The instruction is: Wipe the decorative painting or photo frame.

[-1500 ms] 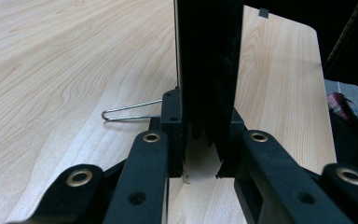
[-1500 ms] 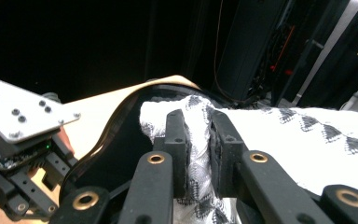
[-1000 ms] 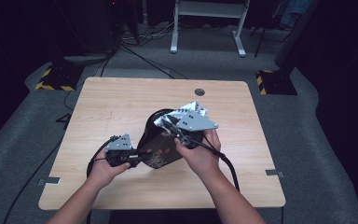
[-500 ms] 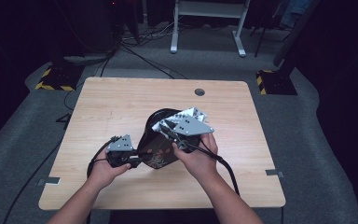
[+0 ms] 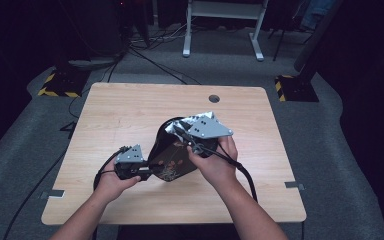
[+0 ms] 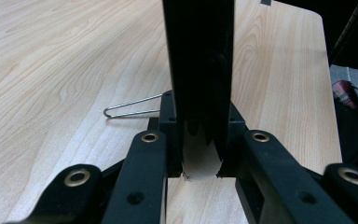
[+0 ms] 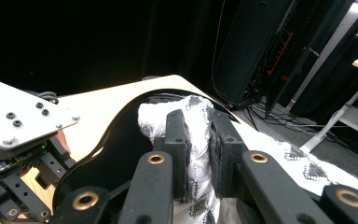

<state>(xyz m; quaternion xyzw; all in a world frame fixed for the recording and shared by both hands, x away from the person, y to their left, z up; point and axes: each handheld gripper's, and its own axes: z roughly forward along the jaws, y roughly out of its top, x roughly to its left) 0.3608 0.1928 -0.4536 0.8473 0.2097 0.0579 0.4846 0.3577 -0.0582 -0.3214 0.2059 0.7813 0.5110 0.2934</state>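
A glossy black plate [image 5: 172, 160] with a faint flower print stands tilted on the wooden table [image 5: 120, 115]. At the plate's lower left edge, my left gripper [image 5: 149, 172] is shut on the rim. In the left gripper view the jaws [image 6: 199, 126] clamp that black edge [image 6: 198, 56] upright. My right gripper [image 5: 179, 131] is at the plate's upper rim, shut on a white patterned cloth [image 5: 171, 129]. The right gripper view shows the jaws [image 7: 198, 135] pinching the cloth [image 7: 196, 116] inside the plate's curved rim [image 7: 116, 119], with the left gripper [image 7: 23, 140] at the left.
A bent steel wire [image 6: 130, 108] lies on the table just beyond the left jaws. A round cable hole [image 5: 214, 98] sits near the table's far edge. Behind the table stand a white desk frame [image 5: 220, 30], floor cables and hazard-striped bases [image 5: 60, 85].
The right gripper with the cloth has shifted slightly along the plate's upper rim. The left gripper and the plate have stayed where they were.
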